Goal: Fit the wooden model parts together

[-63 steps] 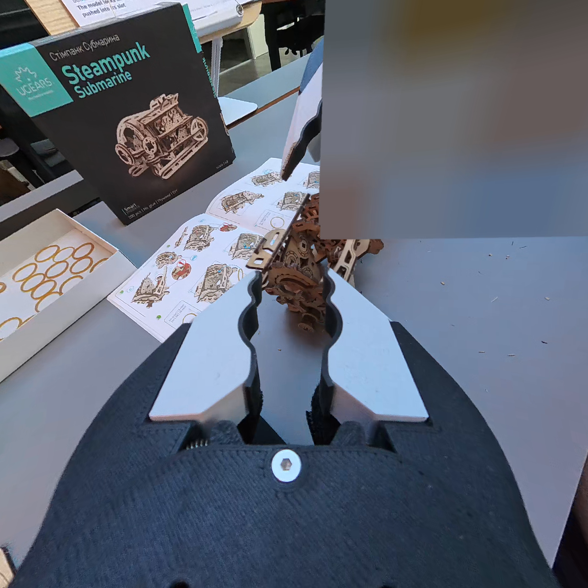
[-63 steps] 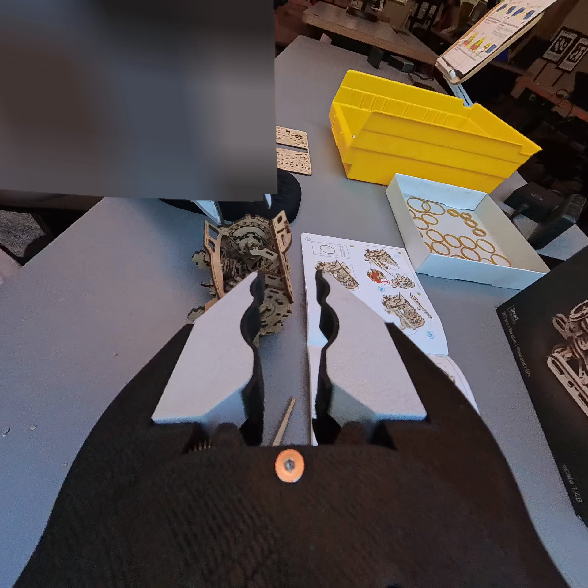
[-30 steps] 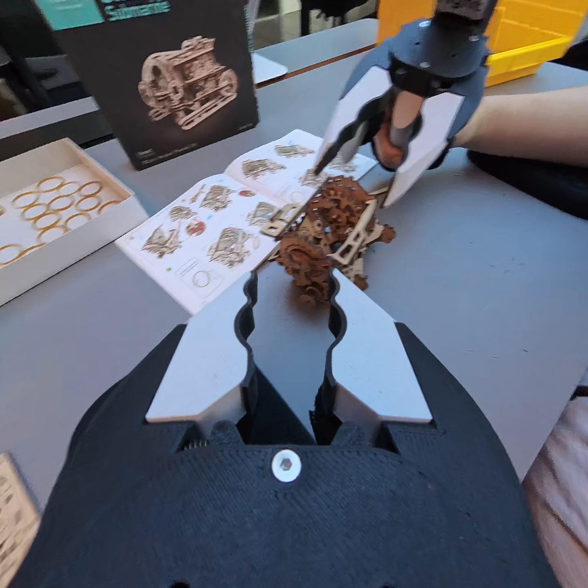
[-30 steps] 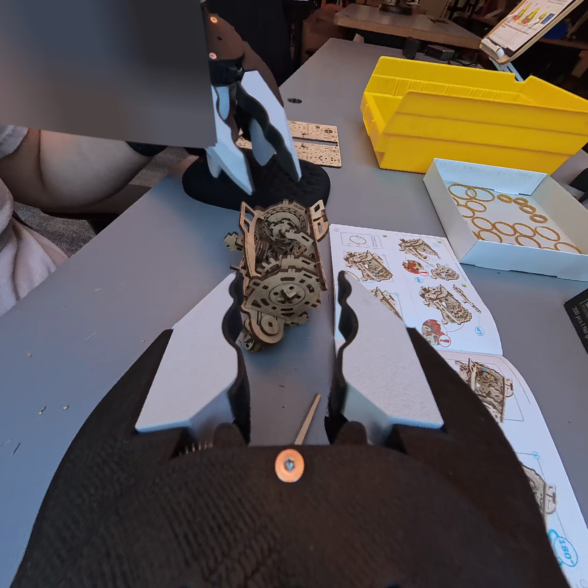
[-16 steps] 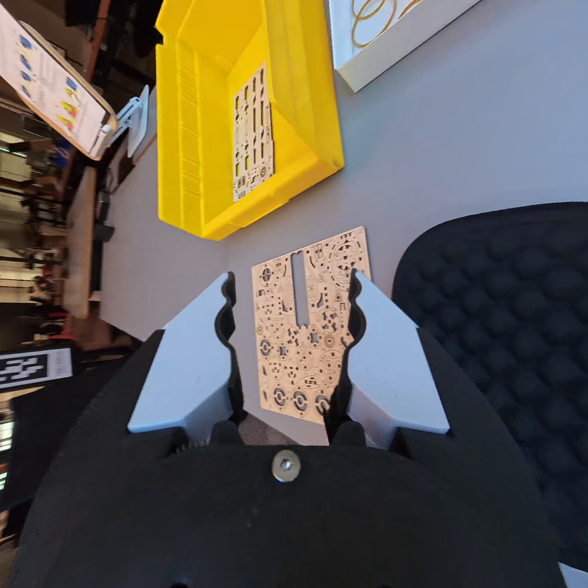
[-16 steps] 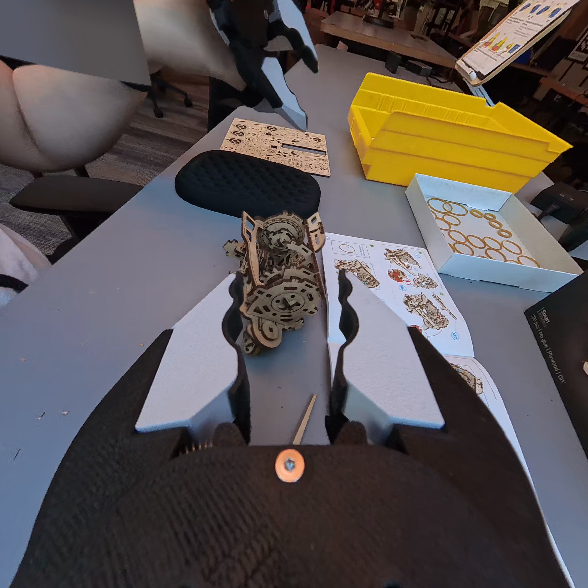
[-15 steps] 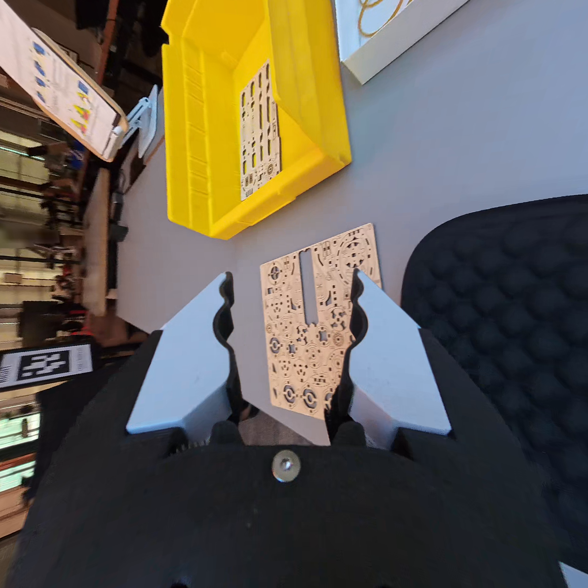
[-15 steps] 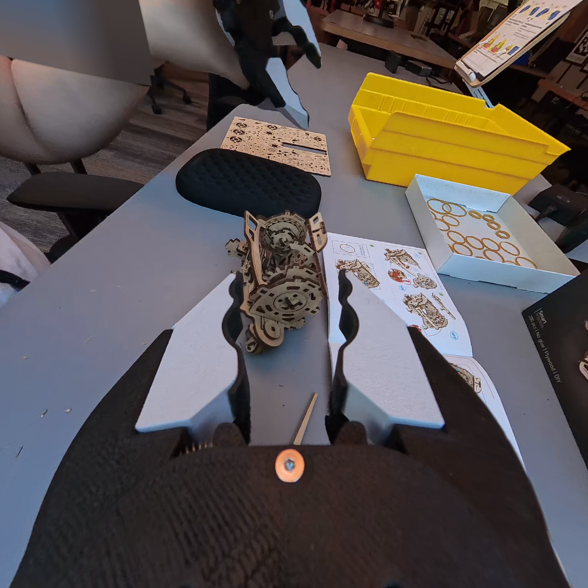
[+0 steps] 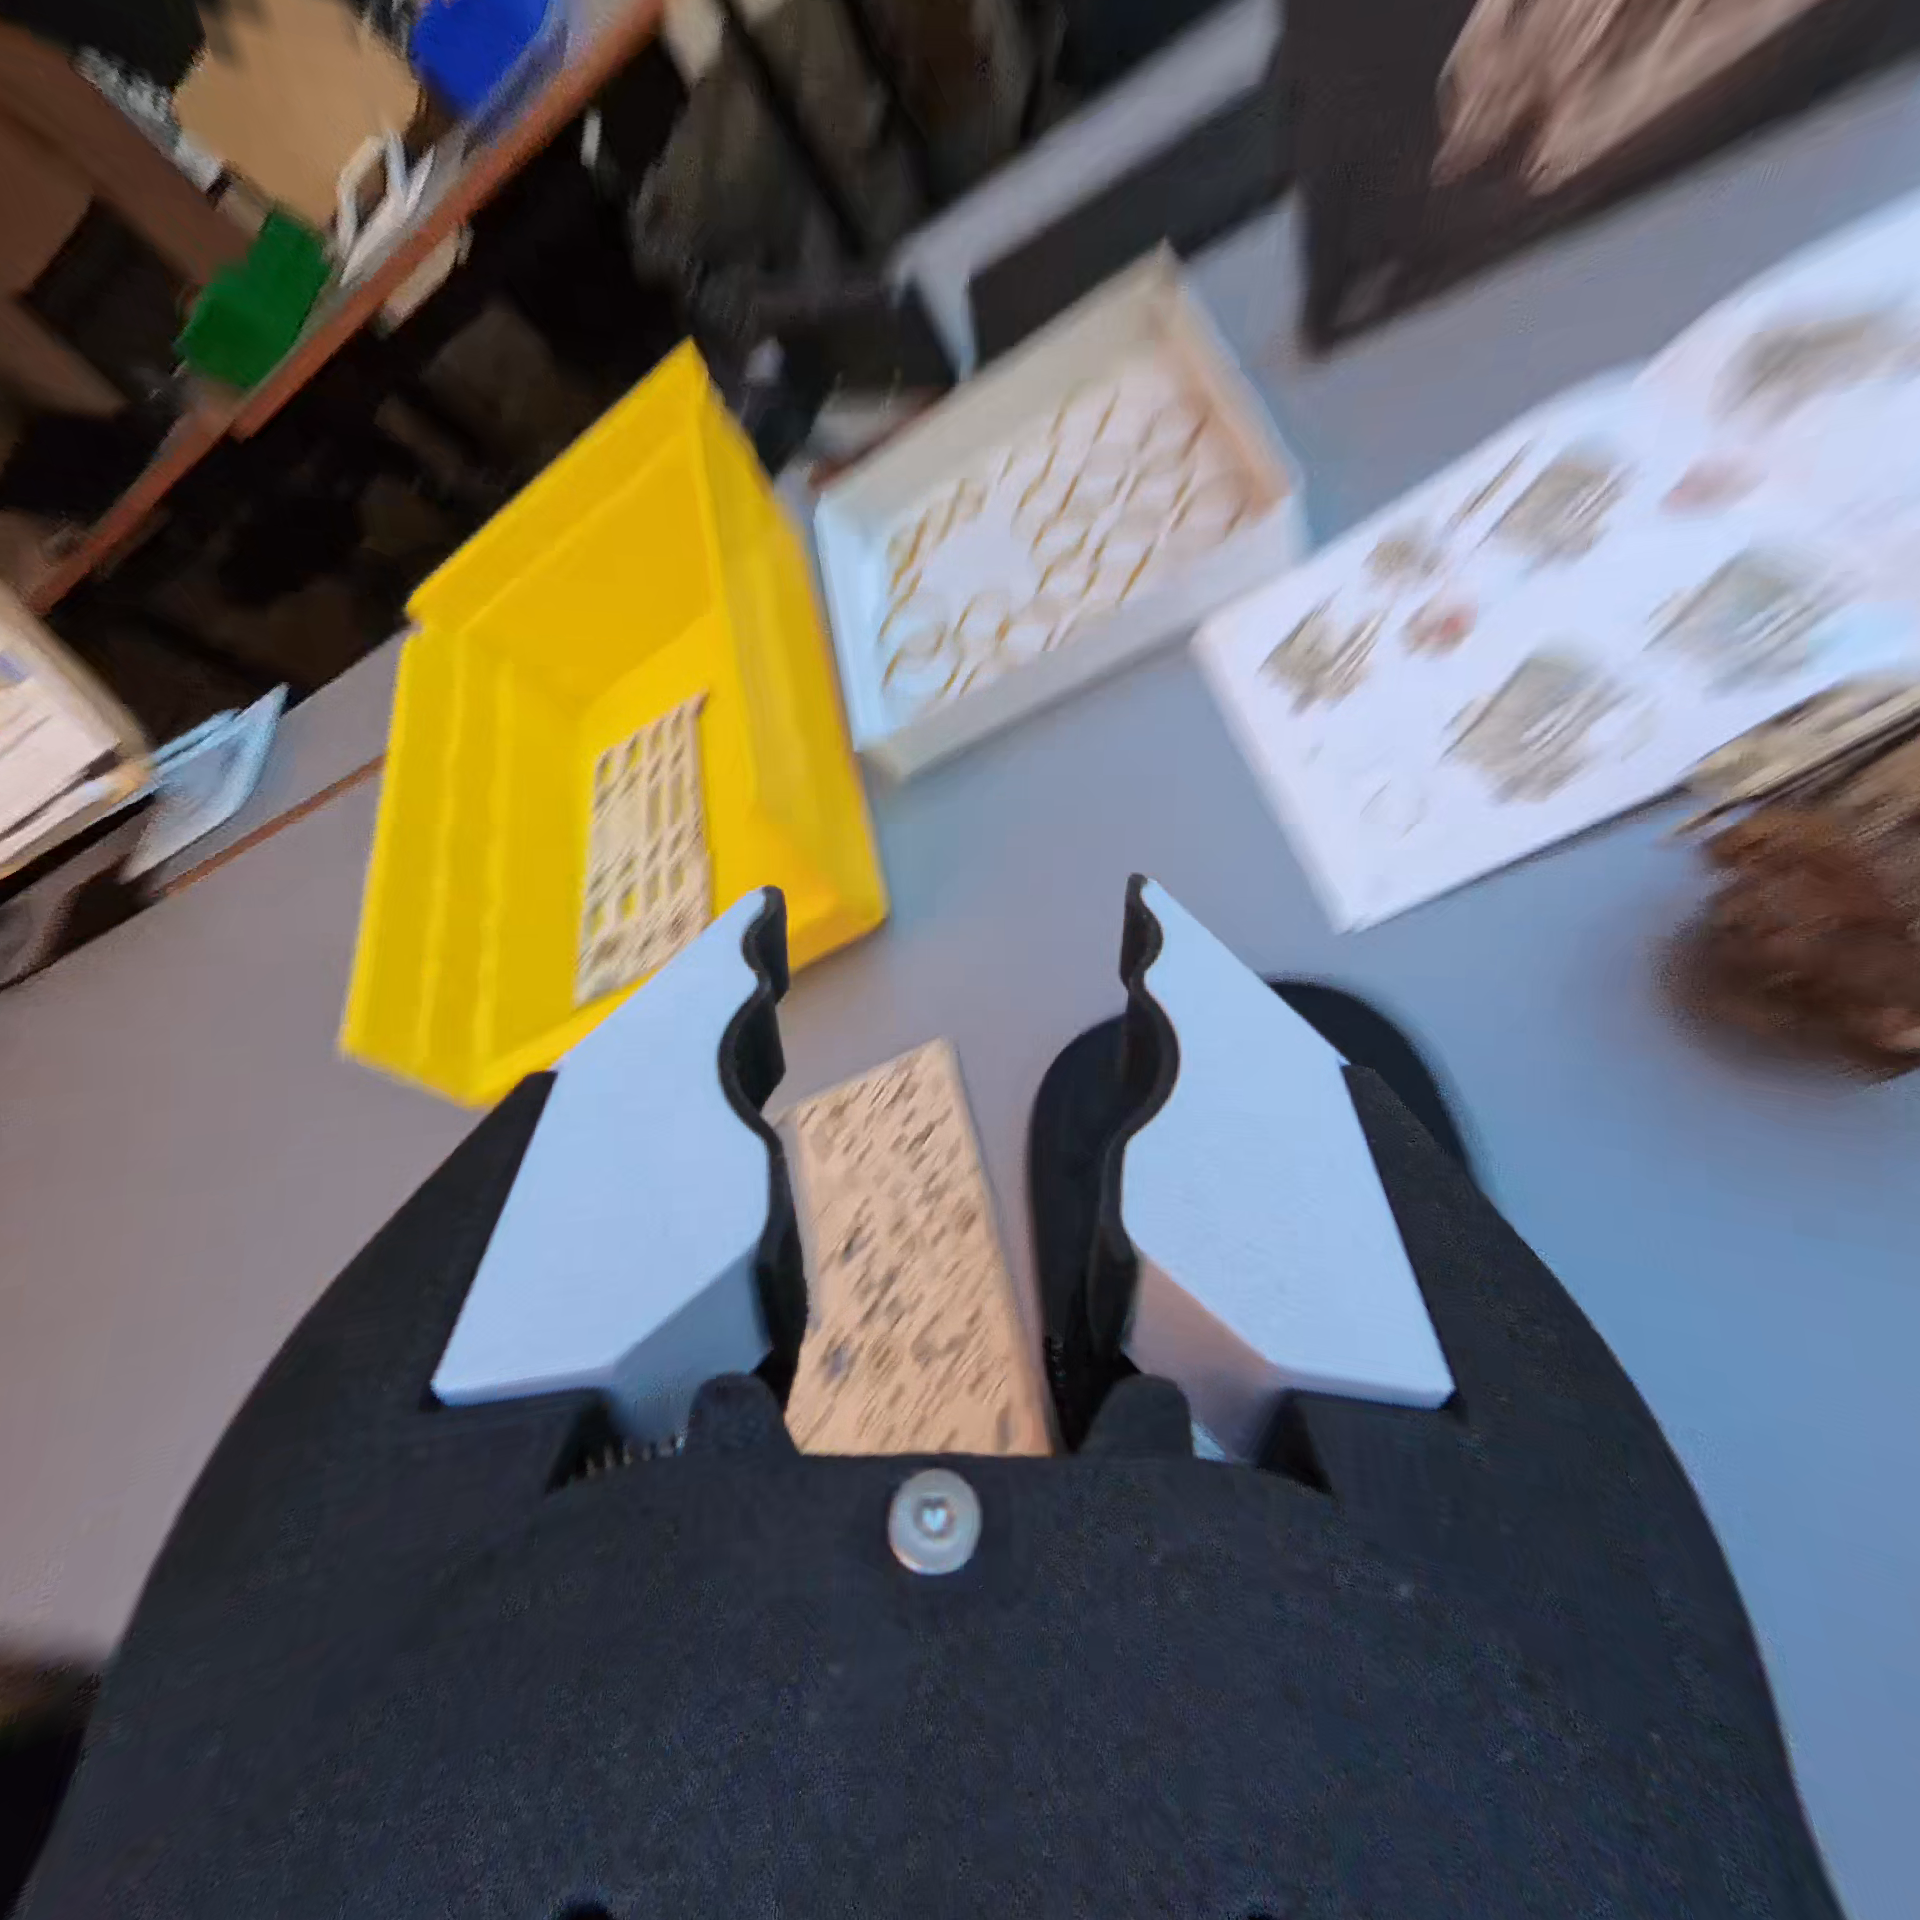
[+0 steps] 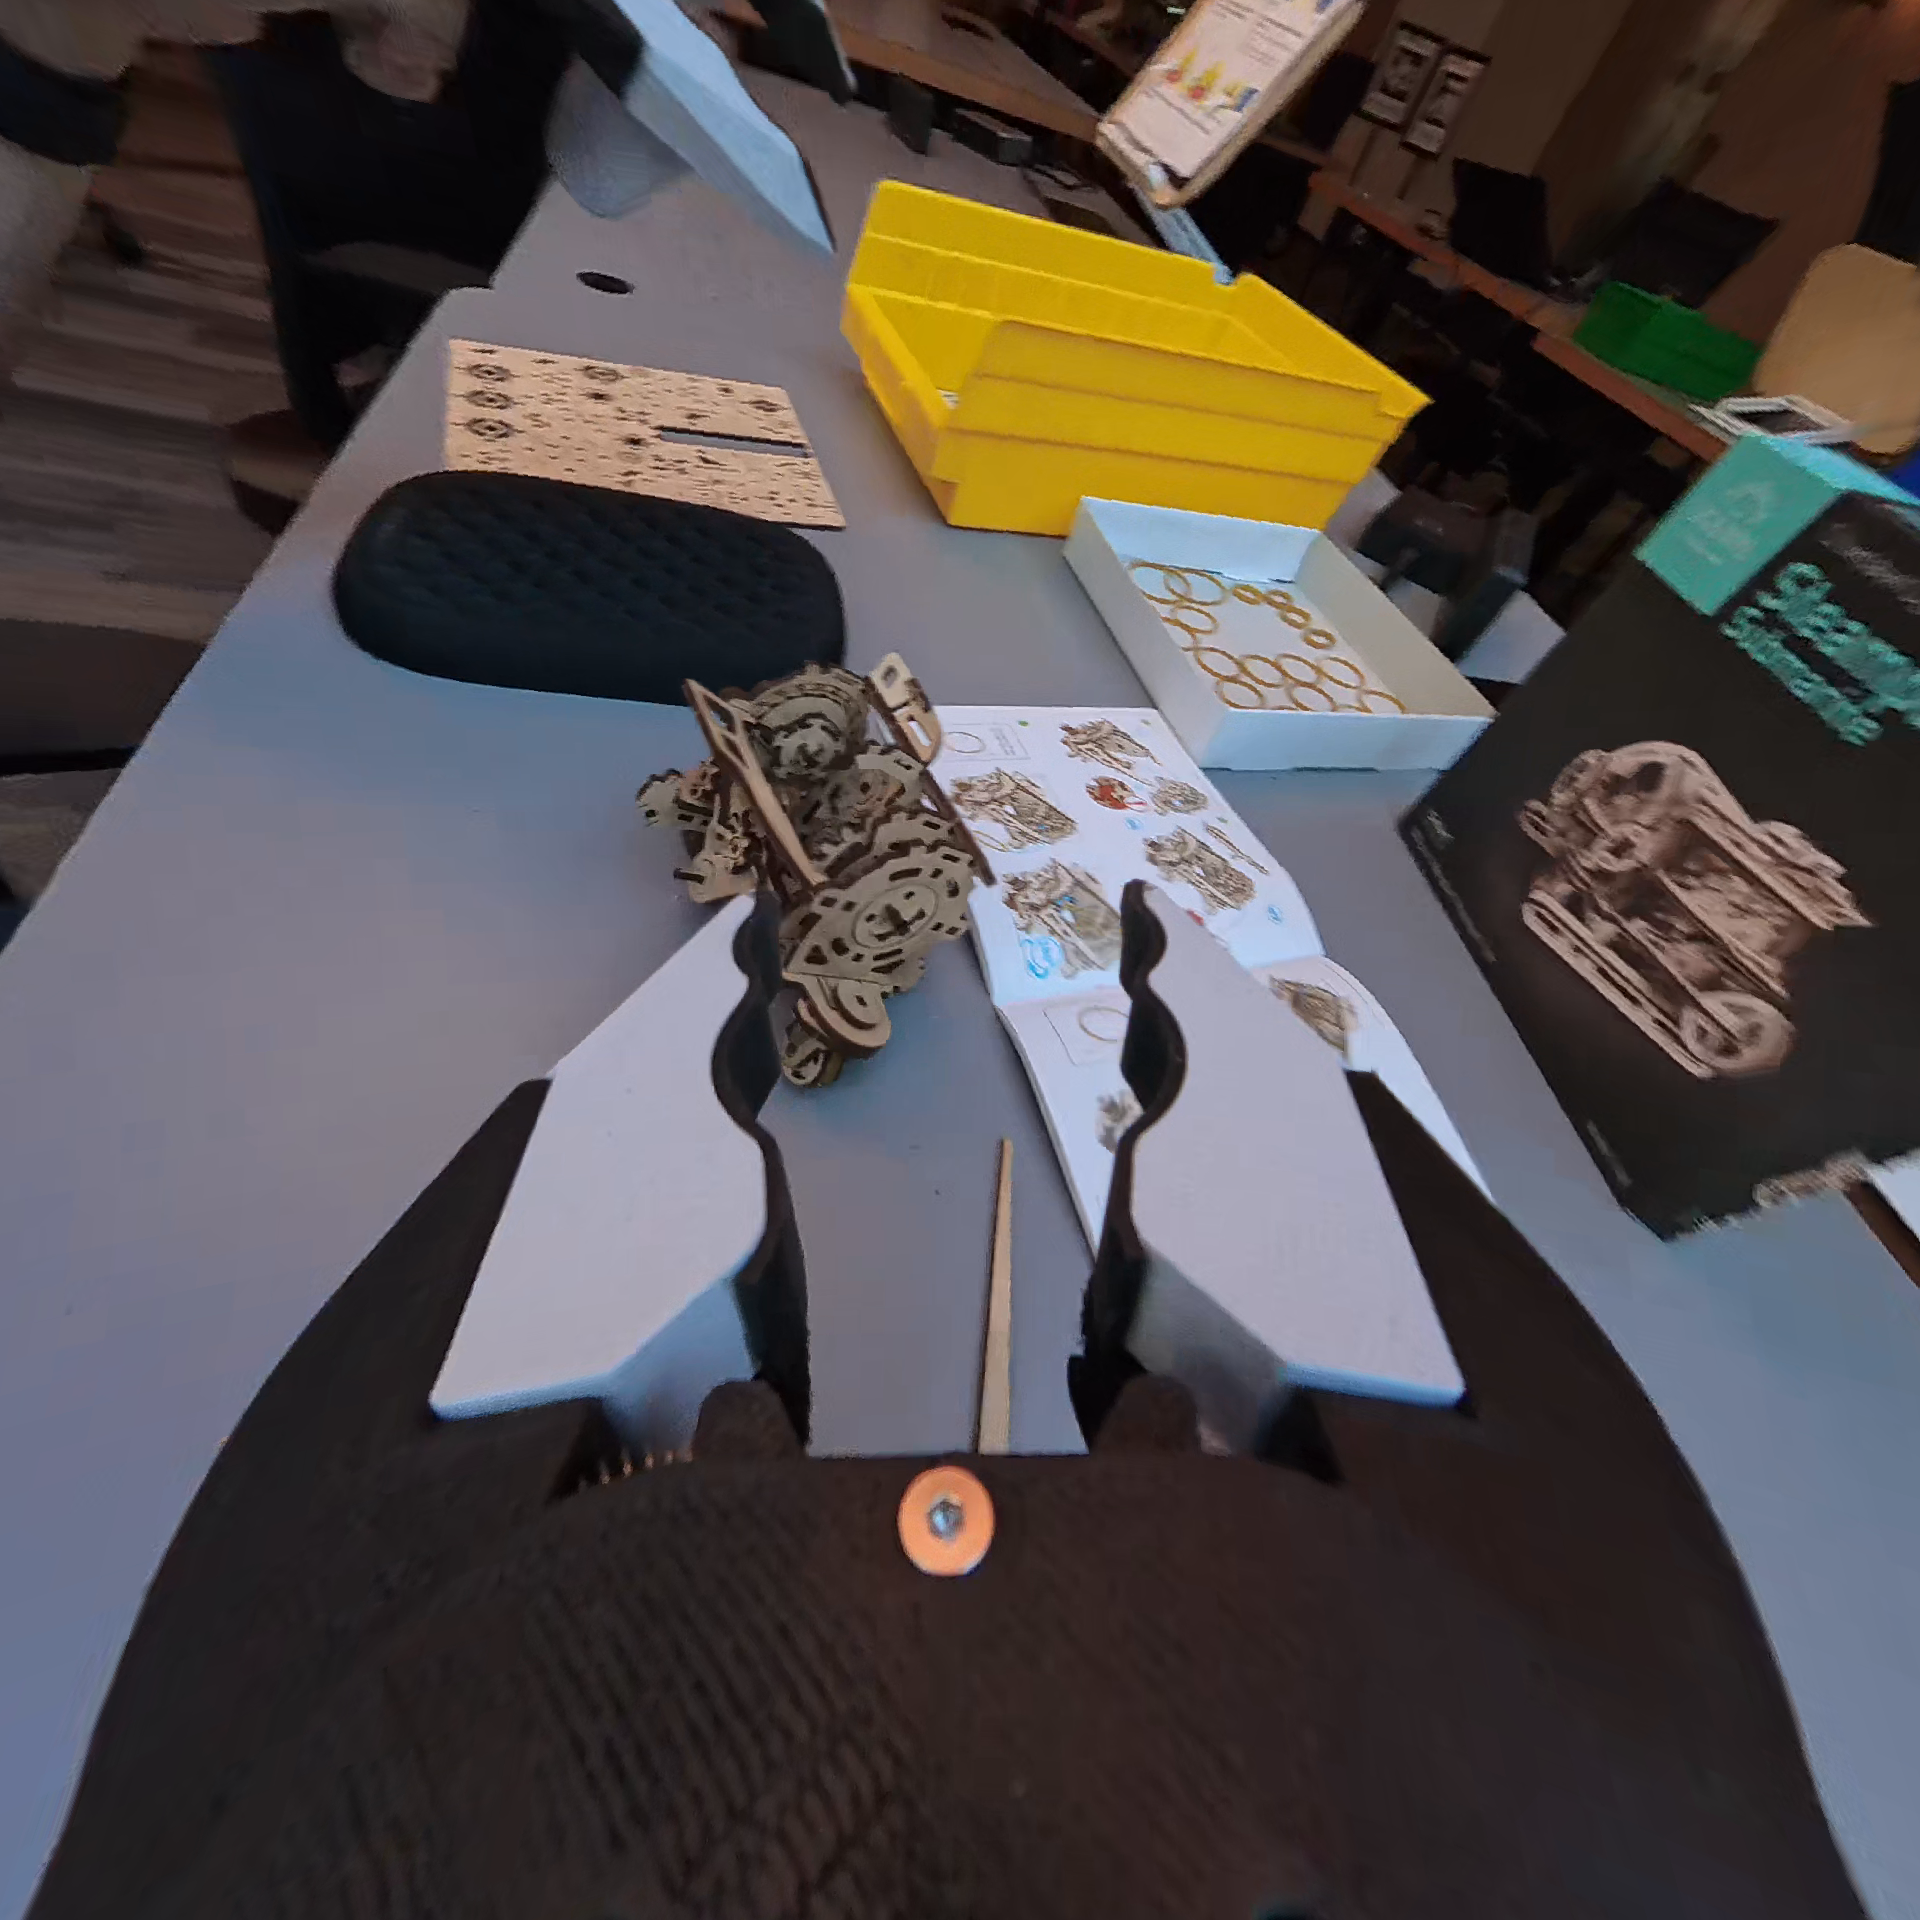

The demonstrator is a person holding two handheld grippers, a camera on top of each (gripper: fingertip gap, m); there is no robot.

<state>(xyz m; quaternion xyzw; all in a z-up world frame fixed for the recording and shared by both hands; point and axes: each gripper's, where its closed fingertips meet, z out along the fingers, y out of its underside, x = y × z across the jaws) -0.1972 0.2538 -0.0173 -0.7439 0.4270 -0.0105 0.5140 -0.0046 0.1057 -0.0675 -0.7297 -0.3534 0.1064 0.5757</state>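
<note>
The partly built wooden model (image 10: 821,862) stands on the grey table (image 10: 312,935), just ahead of my right gripper (image 10: 945,904). That gripper is open and empty, and its left fingertip is close to the model. A thin wooden stick (image 10: 997,1299) lies on the table between its fingers. My left gripper (image 9: 951,904) is open and empty and is held above a flat wooden parts sheet (image 9: 904,1247) beside a black pad (image 9: 1070,1143). The model shows blurred at the right edge of the left wrist view (image 9: 1818,935). The sheet (image 10: 623,426) lies beyond the pad (image 10: 592,587).
An open instruction booklet (image 10: 1122,831) lies right of the model. A white tray of gold rings (image 10: 1268,644), yellow bins (image 10: 1091,384) and the black model box (image 10: 1714,852) stand beyond. One bin (image 9: 582,727) holds another parts sheet (image 9: 644,842). A left gripper finger (image 10: 727,135) shows top left. Spacing between my two grippers at the tips: around 25 centimetres.
My left gripper has left the model, swung over the parts sheet and now points at the bin and tray. My right gripper stays open by the model, turned slightly right.
</note>
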